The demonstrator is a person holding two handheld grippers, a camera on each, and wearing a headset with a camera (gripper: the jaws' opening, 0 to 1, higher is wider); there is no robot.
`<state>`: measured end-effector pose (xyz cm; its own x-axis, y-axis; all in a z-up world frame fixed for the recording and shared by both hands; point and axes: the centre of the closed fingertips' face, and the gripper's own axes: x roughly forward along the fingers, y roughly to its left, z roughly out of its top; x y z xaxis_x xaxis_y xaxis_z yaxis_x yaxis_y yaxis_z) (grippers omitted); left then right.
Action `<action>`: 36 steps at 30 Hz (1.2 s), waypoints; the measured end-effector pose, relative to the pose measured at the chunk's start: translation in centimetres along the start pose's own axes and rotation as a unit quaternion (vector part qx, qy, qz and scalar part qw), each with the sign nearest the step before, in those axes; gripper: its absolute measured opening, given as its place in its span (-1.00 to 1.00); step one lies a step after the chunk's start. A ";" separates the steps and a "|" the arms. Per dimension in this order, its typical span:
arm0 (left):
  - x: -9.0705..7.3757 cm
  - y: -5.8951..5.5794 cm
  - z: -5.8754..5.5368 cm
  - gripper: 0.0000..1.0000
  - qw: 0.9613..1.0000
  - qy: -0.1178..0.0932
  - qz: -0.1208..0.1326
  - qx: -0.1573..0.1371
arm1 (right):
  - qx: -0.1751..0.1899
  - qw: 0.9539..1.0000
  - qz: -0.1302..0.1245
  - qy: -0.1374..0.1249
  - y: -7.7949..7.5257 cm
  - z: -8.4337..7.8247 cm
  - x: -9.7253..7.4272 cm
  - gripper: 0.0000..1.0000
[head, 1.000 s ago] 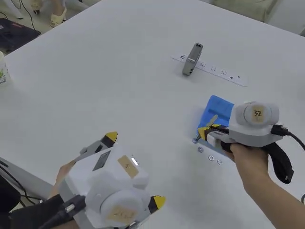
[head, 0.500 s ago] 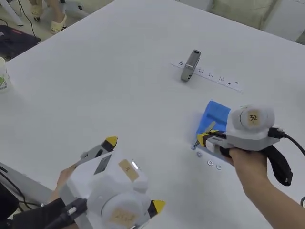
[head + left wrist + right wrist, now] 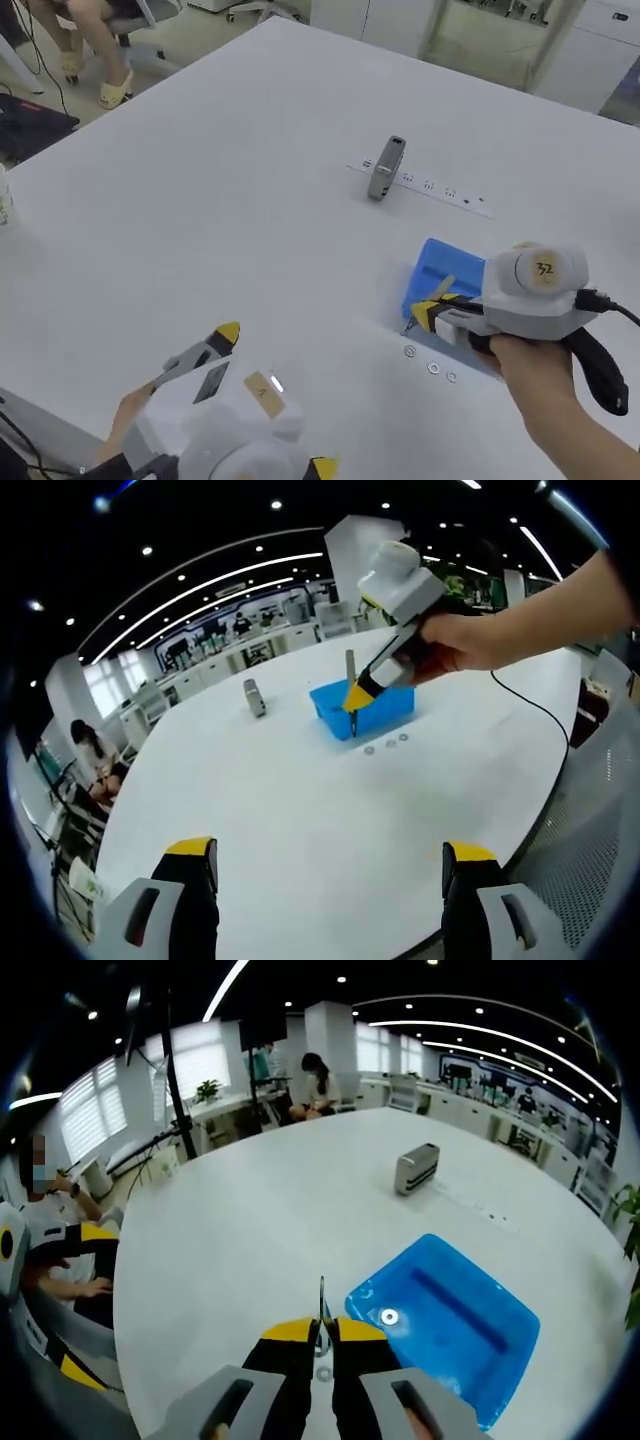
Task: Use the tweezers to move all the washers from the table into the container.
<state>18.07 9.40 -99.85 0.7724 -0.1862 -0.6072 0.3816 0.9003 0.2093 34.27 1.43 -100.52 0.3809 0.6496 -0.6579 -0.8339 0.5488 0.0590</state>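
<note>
A blue container (image 3: 440, 272) sits on the white table (image 3: 250, 200), and one washer (image 3: 389, 1316) lies inside it. Three washers (image 3: 432, 368) lie in a row on the table just in front of it, also seen as washers (image 3: 388, 743) from the left gripper. My right gripper (image 3: 425, 312) is shut on thin tweezers (image 3: 321, 1318), whose tip hangs by the container's near corner, just above the table beside the washers. From the left gripper view, the right gripper (image 3: 355, 695) points down at that corner. My left gripper (image 3: 275, 400) is open and holds nothing, low at the near left.
A small grey box (image 3: 385, 168) stands at the far side on the end of a flat white power strip (image 3: 430, 187). Chairs and a seated person are beyond the table's far left edge. A cable trails from the right gripper toward the table's right side.
The head camera has tilted, so the whole picture has slid. The right gripper with the tweezers stays at the container's near corner. The left gripper sits lower in the picture.
</note>
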 end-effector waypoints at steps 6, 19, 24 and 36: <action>0.0 -0.2 0.0 0.91 1.000 0.001 -0.004 0.006 | 0.006 1.000 -0.002 -0.017 -0.7 1.2 -0.7 -0.97; 0.0 -0.1 0.1 0.91 1.000 -0.003 -0.002 -0.001 | 0.001 0.999 -0.026 -0.040 -2.7 3.4 -1.3 -0.96; 0.0 -0.2 0.1 0.92 1.000 -0.003 -0.004 0.003 | -0.003 0.999 -0.038 -0.039 -3.1 3.5 -1.2 -0.96; 0.0 0.0 0.0 0.92 1.000 0.000 -0.001 -0.004 | -0.015 0.997 -0.075 -0.008 -5.1 1.7 0.0 -0.96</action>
<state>18.05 9.42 -99.89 0.7719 -0.1886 -0.6071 0.3792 0.9031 0.2016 39.22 -0.49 -99.56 0.5085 0.5702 -0.6453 -0.7784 0.6248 -0.0613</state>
